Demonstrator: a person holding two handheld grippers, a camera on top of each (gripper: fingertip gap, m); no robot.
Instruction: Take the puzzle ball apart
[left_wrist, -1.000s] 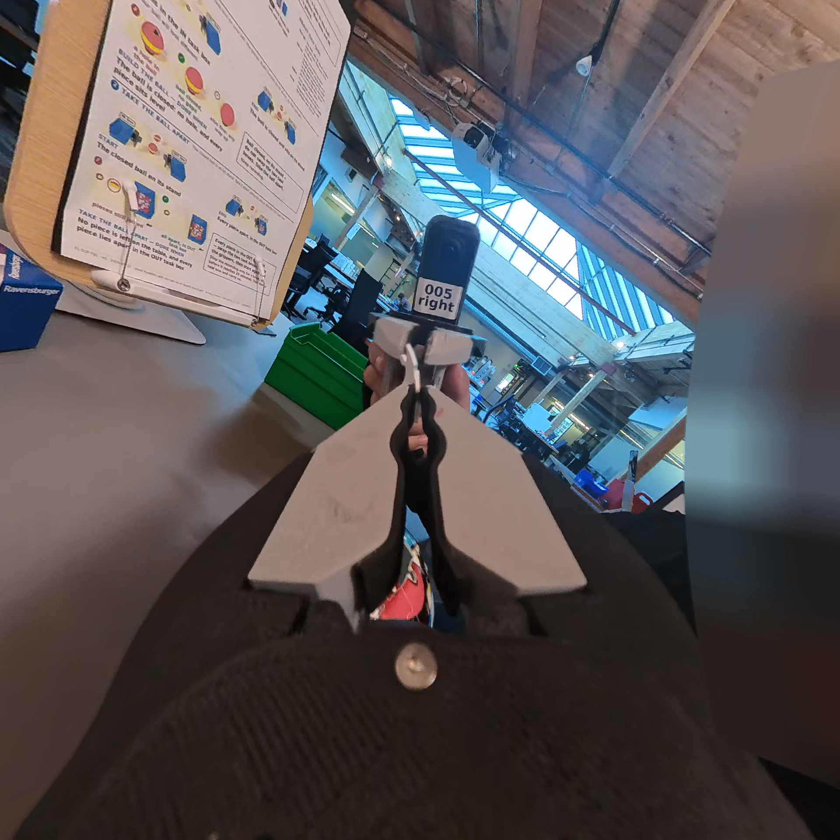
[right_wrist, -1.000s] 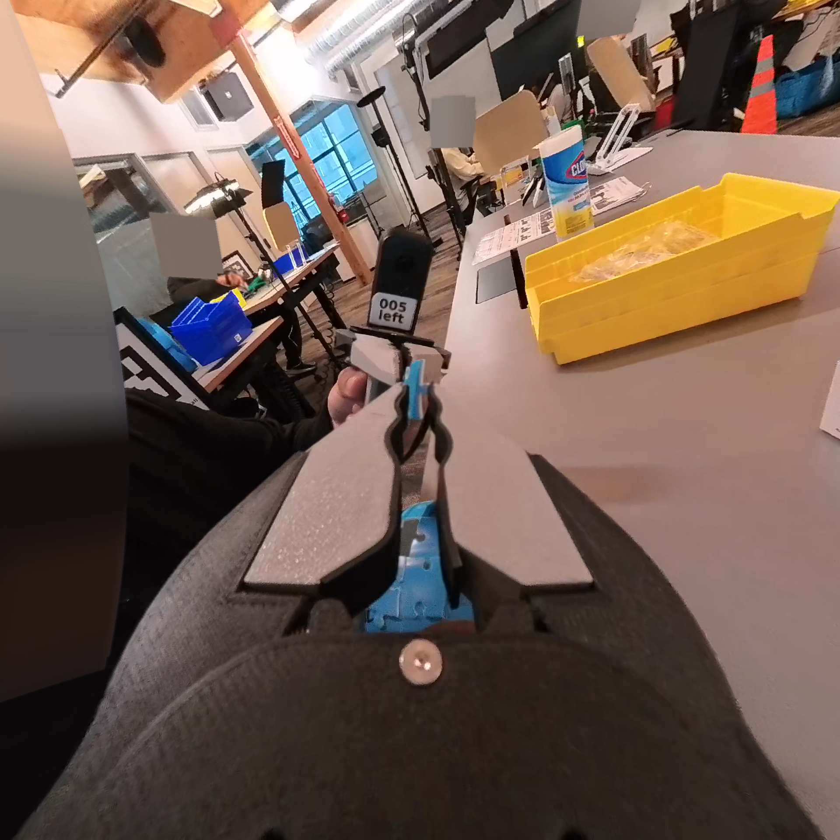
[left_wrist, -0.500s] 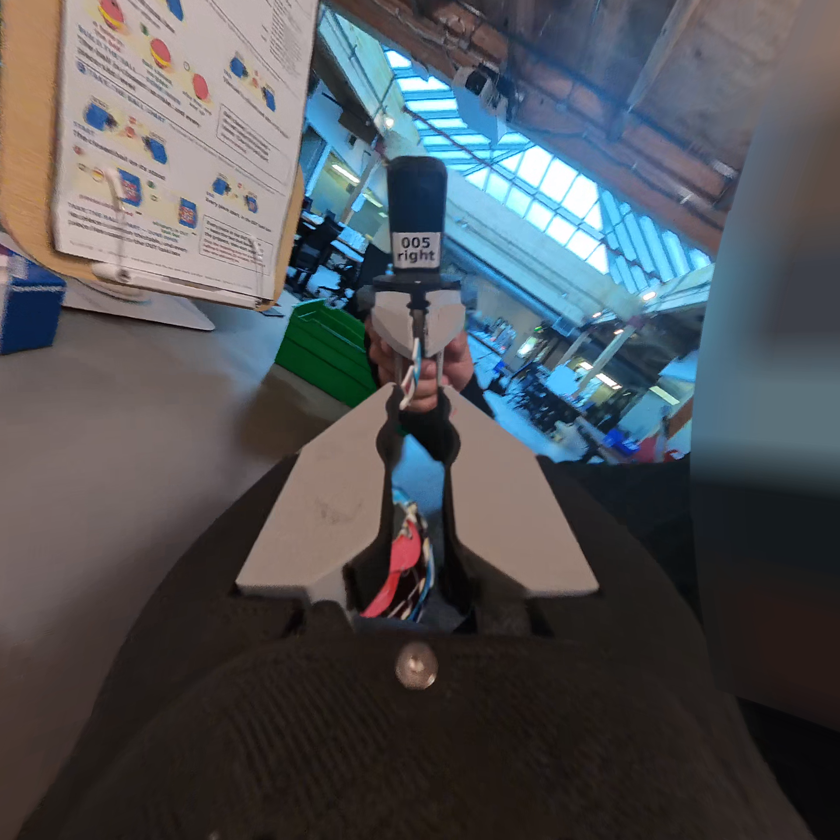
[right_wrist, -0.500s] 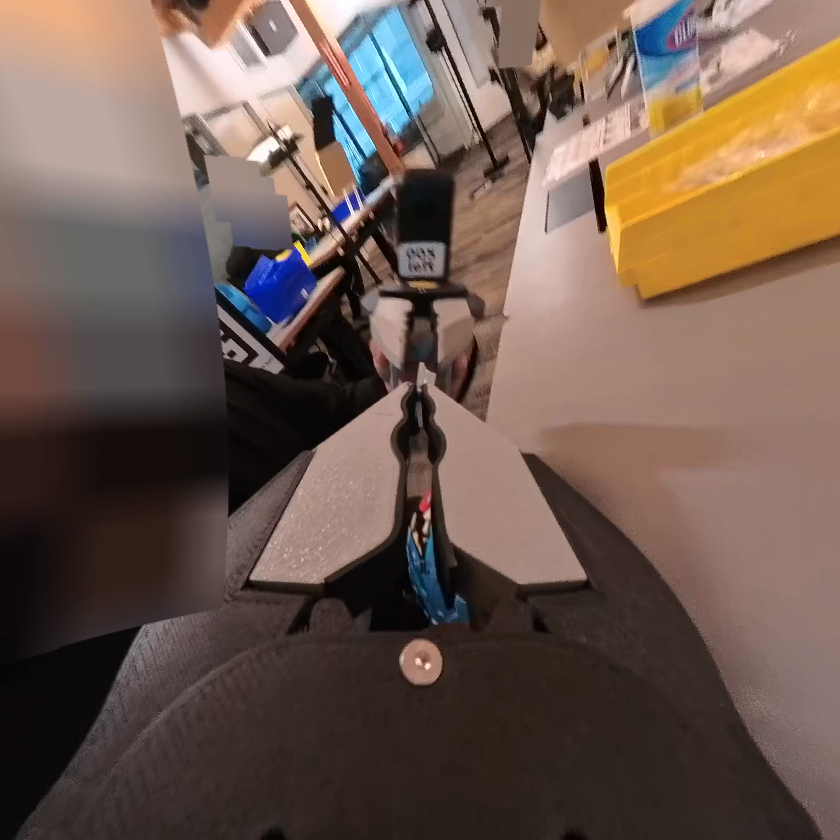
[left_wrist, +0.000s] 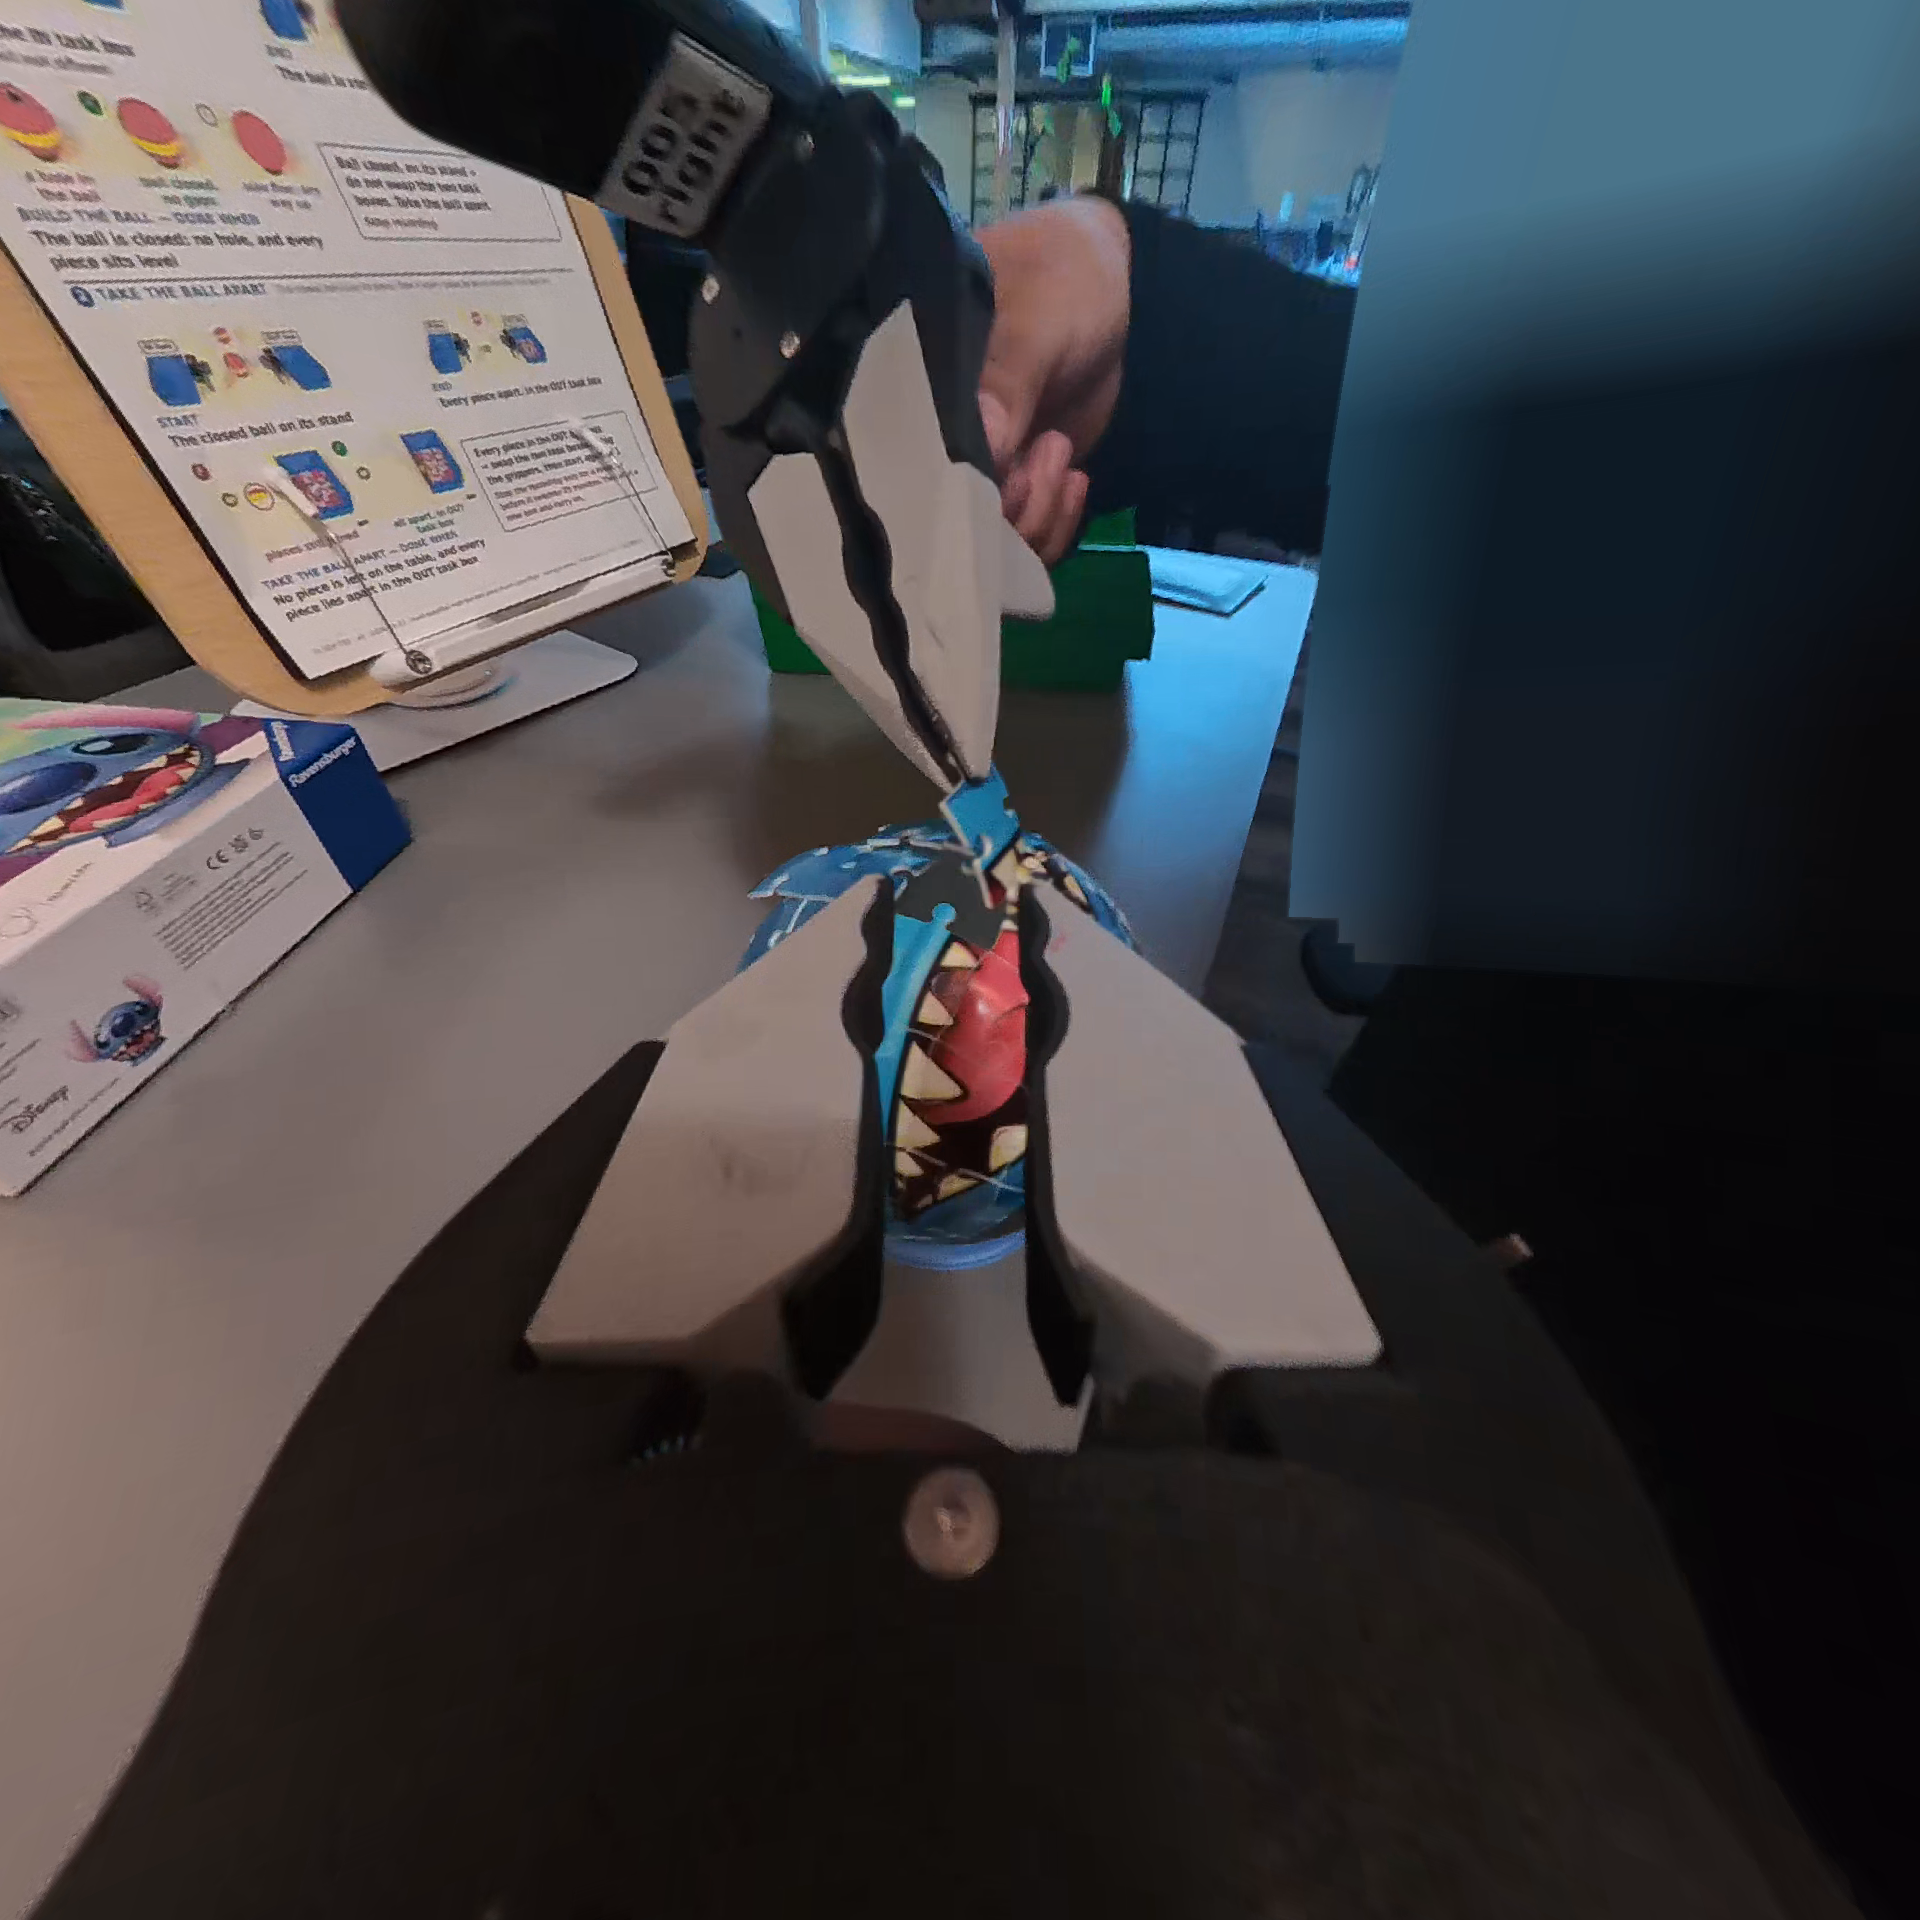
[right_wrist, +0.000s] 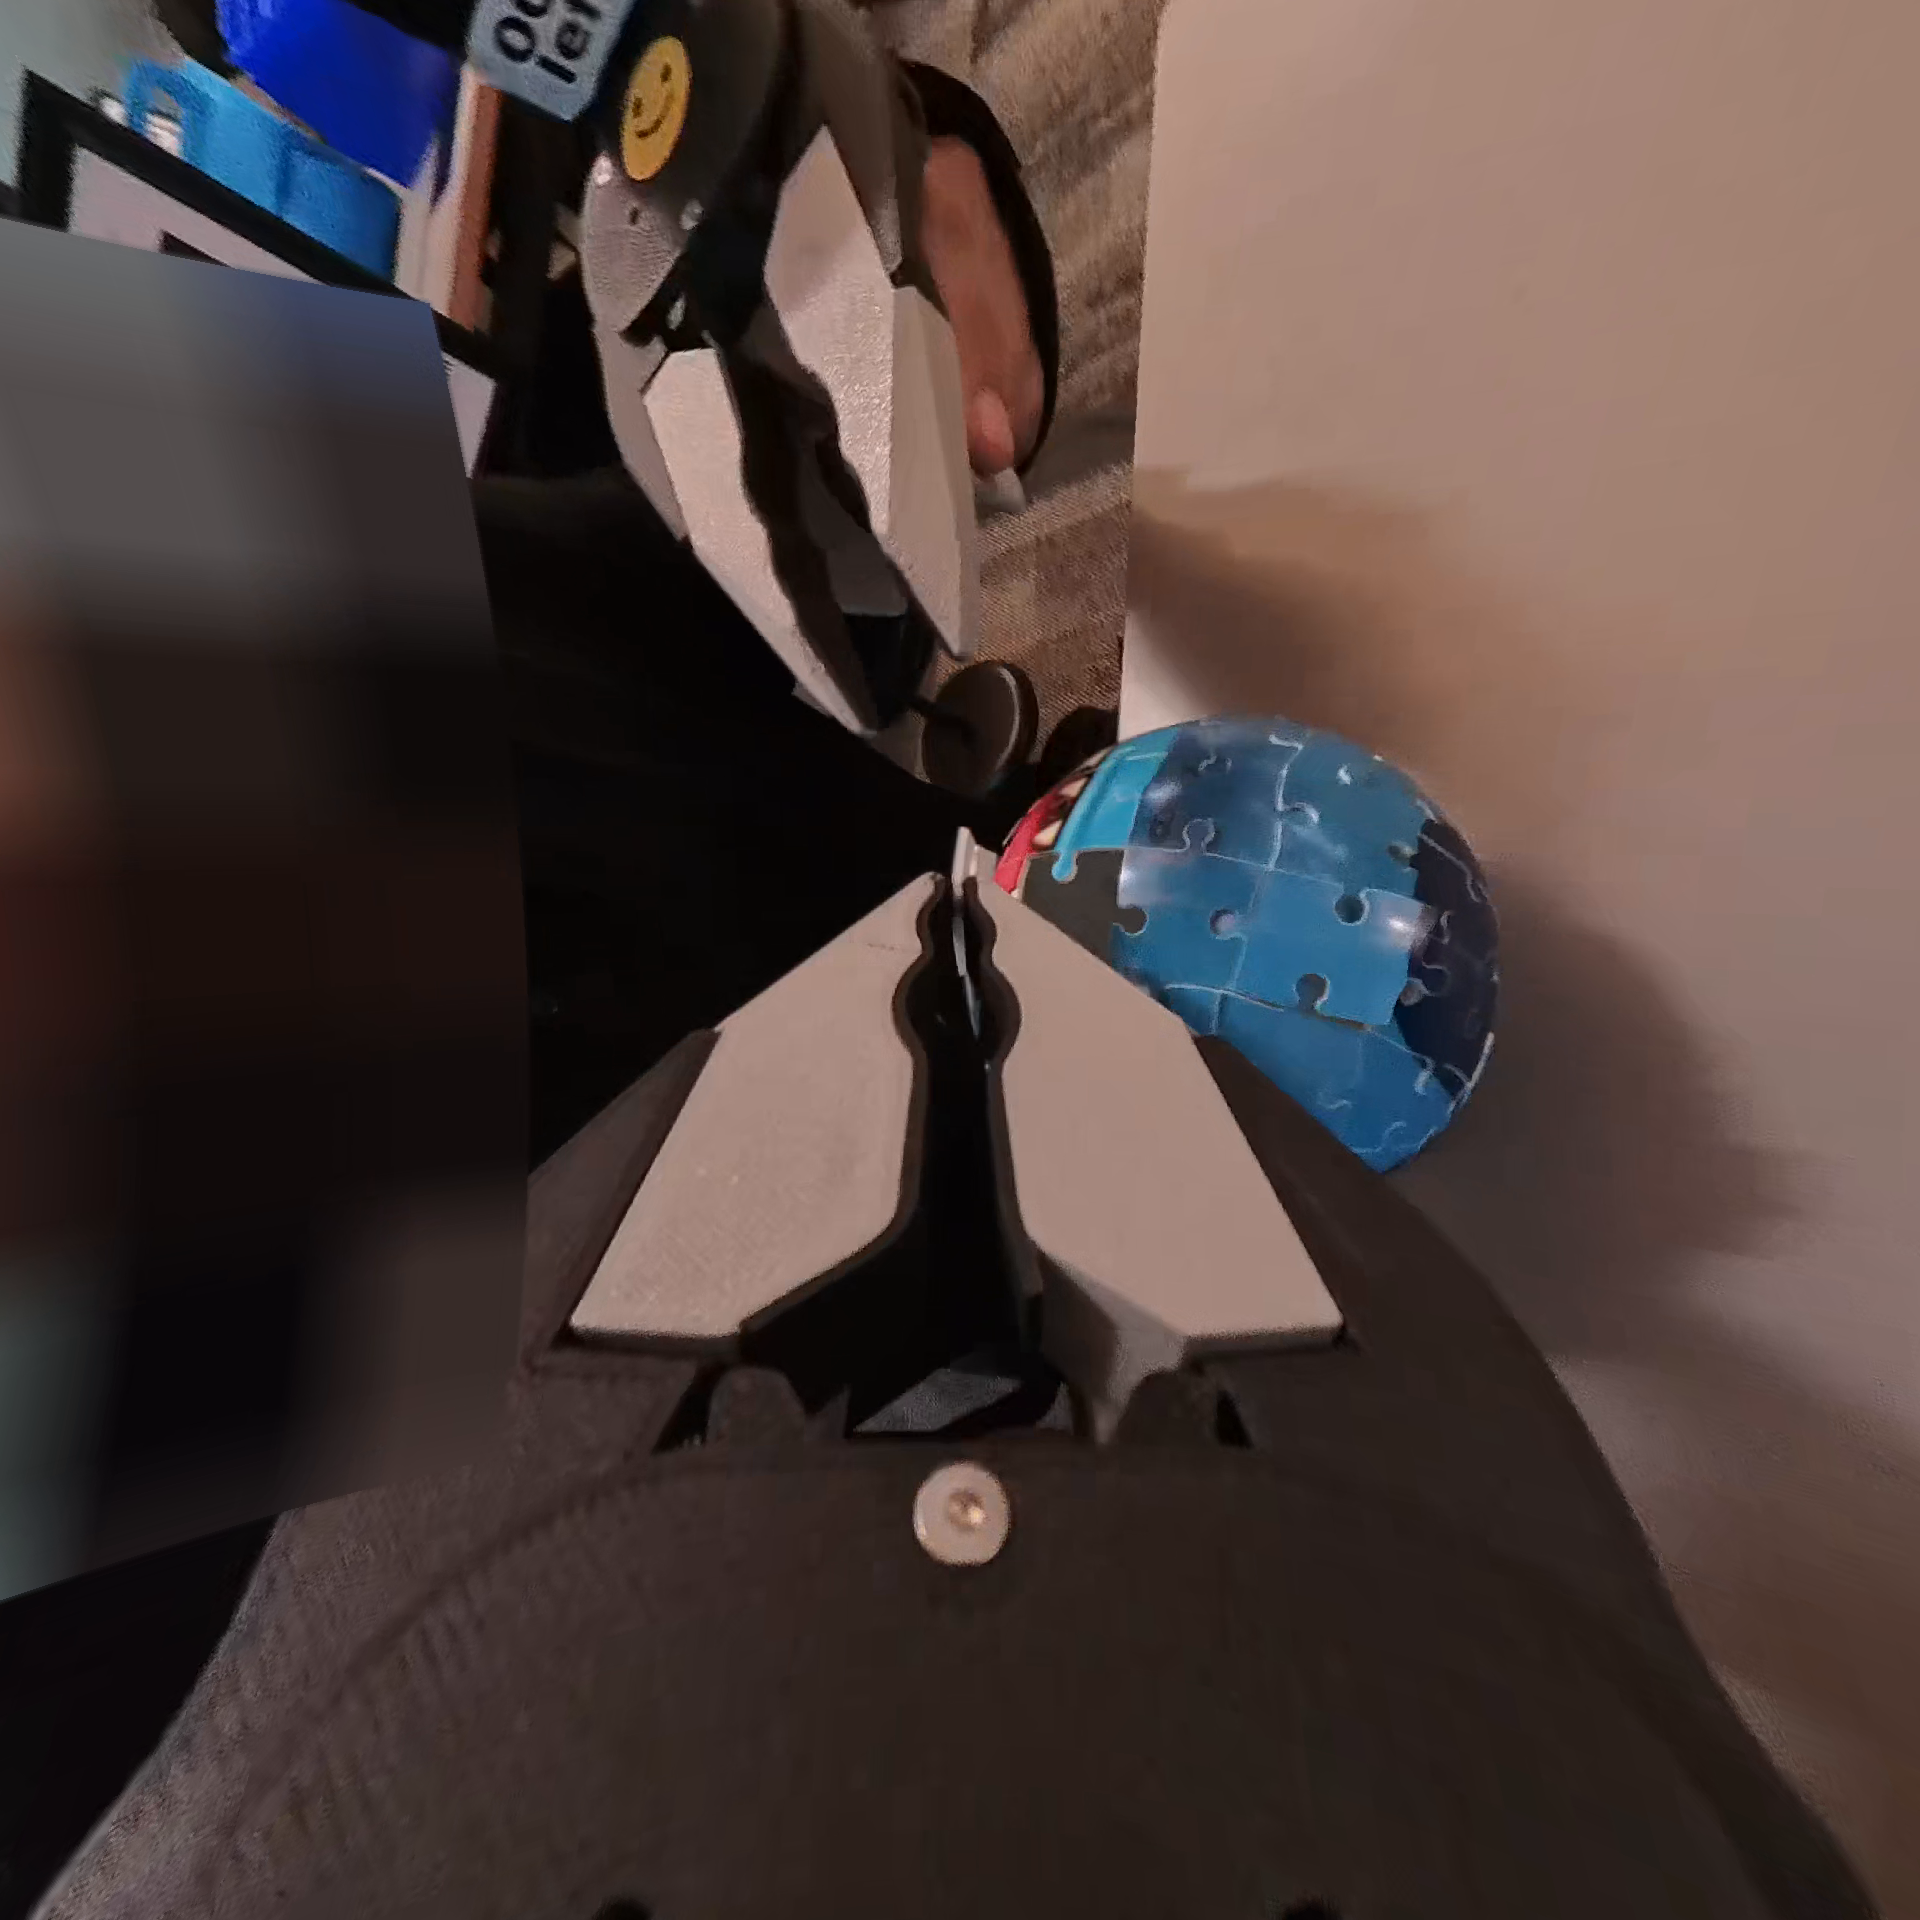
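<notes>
Between the parted fingers of the left gripper (left_wrist: 951, 904), untouched on the worktop (left_wrist: 520, 935), a blue puzzle ball (left_wrist: 961, 1081), toothy mouth facing back, base hidden; above, right gripper (left_wrist: 961, 774) clamped on an upright puzzle piece (left_wrist: 982, 821).

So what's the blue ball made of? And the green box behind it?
The blue ball looks like glossy plastic puzzle pieces: interlocking tab seams show, and light glints off its curved surface. The green box seems to be smooth, solid-coloured plastic, but it is partly hidden and blurred, so that is a guess.
</notes>
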